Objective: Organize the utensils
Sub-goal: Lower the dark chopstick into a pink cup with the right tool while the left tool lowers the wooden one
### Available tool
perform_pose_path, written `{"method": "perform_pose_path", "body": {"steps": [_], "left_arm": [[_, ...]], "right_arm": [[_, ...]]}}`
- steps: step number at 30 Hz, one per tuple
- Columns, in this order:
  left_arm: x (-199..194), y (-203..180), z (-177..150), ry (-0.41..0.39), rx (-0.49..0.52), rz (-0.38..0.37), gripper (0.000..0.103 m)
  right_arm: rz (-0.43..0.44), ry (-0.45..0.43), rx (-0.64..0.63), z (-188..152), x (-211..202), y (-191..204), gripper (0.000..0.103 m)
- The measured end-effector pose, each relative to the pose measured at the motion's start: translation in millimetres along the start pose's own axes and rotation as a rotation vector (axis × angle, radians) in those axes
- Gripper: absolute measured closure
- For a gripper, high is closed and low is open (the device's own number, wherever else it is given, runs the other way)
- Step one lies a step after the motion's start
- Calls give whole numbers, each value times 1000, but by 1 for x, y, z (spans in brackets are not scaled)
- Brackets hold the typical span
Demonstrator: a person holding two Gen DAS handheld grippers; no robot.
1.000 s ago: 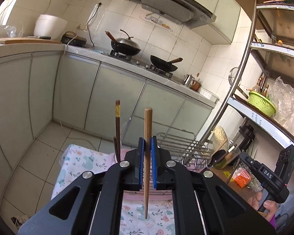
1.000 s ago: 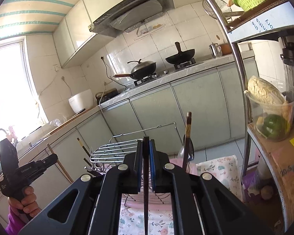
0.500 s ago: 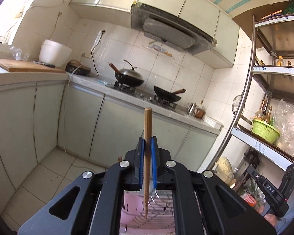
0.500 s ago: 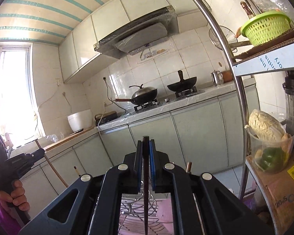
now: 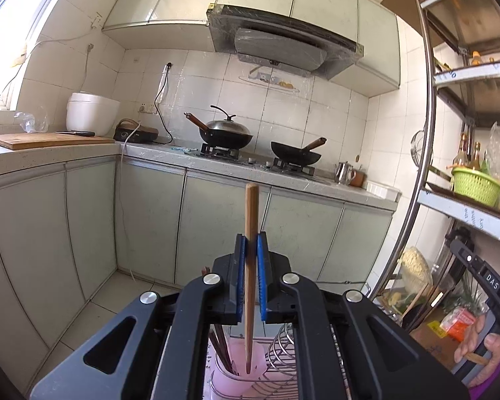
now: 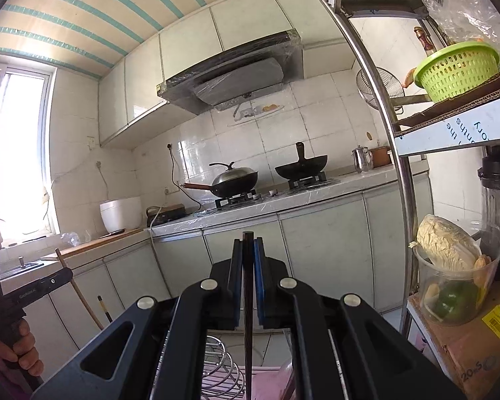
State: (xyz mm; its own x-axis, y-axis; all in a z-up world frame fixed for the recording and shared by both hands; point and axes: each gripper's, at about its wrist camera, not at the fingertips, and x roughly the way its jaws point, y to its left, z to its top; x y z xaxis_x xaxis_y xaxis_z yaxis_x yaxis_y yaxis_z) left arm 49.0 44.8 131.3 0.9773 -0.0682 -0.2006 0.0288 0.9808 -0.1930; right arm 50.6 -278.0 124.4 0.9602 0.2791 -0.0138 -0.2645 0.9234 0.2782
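Pink plastic holder [image 5: 238, 371] already keeps several dark chopsticks [image 5: 220, 350], and we judge two remain: our left tool [image 5: 249, 250] clamps a light wooden chopstick [image 5: 250, 266] above it, our right tool [image 6: 247, 253] pinches a dark chopstick [image 6: 247, 300].

Bright daylight, window [image 6: 13, 153] glare perhaps overexposed, fisheye-bent edges, dark vignetted corners

Tan chopstick [image 5: 251, 220]; pink holder [image 5: 238, 371]; near-black chopstick [image 6: 247, 300]; lime-green basket [image 6: 456, 66]; teal-striped cream ceiling [image 6: 93, 16].
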Motion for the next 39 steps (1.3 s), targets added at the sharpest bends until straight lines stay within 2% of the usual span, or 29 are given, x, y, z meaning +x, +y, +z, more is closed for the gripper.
{"method": "perform_pose_path", "body": {"steps": [13,22,30,39], "left_arm": [[11,-4,-42,90,8,-22,97],[15,5,-76,151,-28,-38,96],[8,15,-84,104,-50,-46,96],[19,31,-84,129,-75,-30,96]], "right_arm": [[-20,68,-34,-34,14,0,97],[-33,119,-18,-60,3,-1,96],[-42,199,18,-86,4,-7,96],[-55,235,22,-99,8,-13,96]]}}
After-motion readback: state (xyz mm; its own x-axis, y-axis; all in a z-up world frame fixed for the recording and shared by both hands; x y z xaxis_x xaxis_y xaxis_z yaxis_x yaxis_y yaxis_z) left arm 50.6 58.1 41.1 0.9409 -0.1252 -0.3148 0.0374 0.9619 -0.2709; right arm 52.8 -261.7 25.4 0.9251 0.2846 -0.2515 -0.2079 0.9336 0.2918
